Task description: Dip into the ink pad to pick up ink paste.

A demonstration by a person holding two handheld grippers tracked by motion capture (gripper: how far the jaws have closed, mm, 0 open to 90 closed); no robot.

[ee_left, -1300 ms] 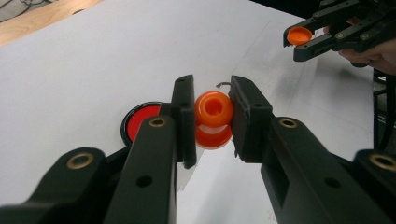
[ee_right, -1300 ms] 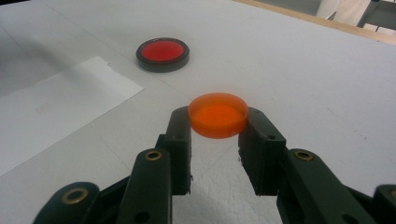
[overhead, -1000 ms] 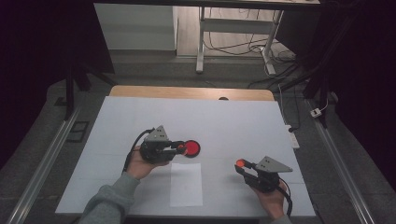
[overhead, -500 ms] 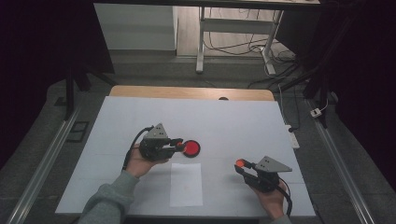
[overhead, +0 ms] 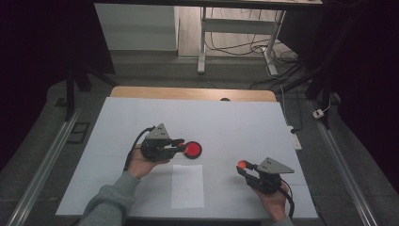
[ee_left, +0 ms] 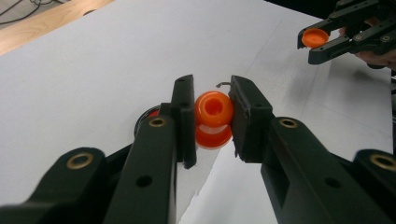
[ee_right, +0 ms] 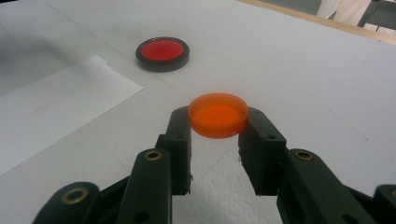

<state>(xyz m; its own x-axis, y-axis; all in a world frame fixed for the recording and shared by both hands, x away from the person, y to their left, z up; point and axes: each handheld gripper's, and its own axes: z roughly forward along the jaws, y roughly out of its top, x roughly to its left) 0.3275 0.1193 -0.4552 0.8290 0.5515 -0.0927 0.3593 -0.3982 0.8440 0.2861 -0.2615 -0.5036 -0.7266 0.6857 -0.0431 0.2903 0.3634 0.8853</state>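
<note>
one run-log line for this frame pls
left gripper: shut on orange stamp | right gripper: shut on orange cap | red ink pad: open on table | paper sheet: flat between hands

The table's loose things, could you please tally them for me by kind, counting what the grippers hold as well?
Orange stamp body, in the left gripper: 1
Orange cap, in the right gripper: 1
Black-rimmed red ink pad: 1
White paper sheet: 1
Total: 4

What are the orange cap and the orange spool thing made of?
Cap: probably plastic, smooth and slightly see-through, since light glows evenly through its flat top. Spool: likely plastic or rubber, glossy, with soft shine on its rounded rim; which one, the look leaves open.
</note>
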